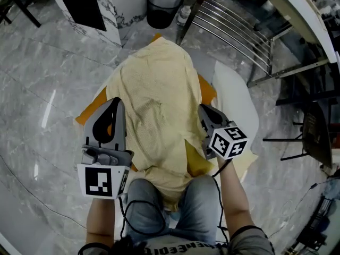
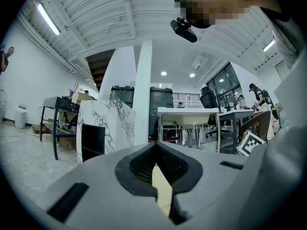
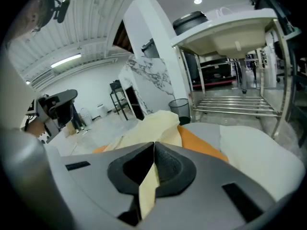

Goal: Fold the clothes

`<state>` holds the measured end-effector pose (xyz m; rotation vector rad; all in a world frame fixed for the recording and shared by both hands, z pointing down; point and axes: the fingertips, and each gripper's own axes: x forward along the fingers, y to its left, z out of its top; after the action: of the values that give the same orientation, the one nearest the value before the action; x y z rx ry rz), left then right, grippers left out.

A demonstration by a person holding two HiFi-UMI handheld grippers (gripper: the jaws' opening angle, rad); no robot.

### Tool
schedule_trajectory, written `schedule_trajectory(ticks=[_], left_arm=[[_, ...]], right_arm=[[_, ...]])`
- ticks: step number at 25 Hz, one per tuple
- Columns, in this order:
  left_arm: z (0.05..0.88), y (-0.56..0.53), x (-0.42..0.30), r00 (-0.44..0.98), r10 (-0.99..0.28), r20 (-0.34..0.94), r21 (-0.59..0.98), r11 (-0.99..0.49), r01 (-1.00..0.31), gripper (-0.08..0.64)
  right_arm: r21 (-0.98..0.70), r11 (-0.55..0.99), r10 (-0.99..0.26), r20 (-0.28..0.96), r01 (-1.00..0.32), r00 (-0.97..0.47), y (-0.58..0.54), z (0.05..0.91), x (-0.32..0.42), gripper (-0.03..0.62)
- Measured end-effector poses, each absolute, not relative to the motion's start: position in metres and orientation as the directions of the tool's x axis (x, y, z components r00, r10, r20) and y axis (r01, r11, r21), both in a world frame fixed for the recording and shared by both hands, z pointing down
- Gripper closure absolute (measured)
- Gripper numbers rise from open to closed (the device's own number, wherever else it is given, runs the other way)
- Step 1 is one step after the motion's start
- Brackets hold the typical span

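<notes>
Just short of the black wastebasket (image 1: 163, 7), the pale yellow garment (image 1: 159, 97) lies spread, with left gripper (image 1: 116, 102) and right gripper (image 1: 204, 109) each clamped on a side edge, evidently to fold it.

Two claws: left claw (image 1: 115, 102), right claw (image 1: 203, 110). One yellow garment (image 1: 159, 97). One orange cloth (image 1: 89, 113). One white pad (image 1: 237, 97). One black mesh bin (image 1: 163, 7). One bottle (image 1: 183, 16). One metal rack (image 1: 234, 30).
</notes>
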<state>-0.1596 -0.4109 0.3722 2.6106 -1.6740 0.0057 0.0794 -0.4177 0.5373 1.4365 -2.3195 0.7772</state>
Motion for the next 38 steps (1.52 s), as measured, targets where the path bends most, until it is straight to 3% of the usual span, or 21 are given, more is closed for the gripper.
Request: schedule_trajectory(ticks=[14,20,32,33,35,38], left_arm=[[0.361,-0.395,-0.180,0.424,-0.905,0.020,0.055,-0.422,-0.905,0.557],[0.349,-0.398,-0.178,0.433,-0.900,-0.040,0.071,-0.435,-0.897,0.557],[0.360,-0.407,-0.202,0.371,-0.928,0.025,0.068,-0.369,-0.927,0.557],[0.359,-0.409,-0.204,0.370,-0.929,0.023,0.067,-0.368,-0.928,0.557],[0.358,-0.411,-0.206,0.368,-0.930,0.018,0.063,-0.366,-0.928,0.557],[0.357,-0.413,-0.210,0.362,-0.932,0.011,0.057,-0.361,-0.931,0.557]], right_arm=[[-0.121,0.671,-0.604,0.483,-0.732,-0.634,-0.347,0.488,-0.060,0.586],[-0.212,0.731,-0.500,0.481,-0.649,-0.720,-0.328,0.497,-0.127,0.586],[-0.368,0.726,-0.270,0.624,-0.581,-0.733,-0.300,0.602,-0.182,0.584],[-0.374,0.737,-0.254,0.618,-0.563,-0.744,-0.302,0.599,-0.185,0.577],[-0.398,0.751,-0.244,0.573,-0.526,-0.783,-0.308,0.579,-0.189,0.497],[-0.413,0.736,-0.307,0.501,-0.536,-0.809,-0.340,0.541,-0.178,0.472]])
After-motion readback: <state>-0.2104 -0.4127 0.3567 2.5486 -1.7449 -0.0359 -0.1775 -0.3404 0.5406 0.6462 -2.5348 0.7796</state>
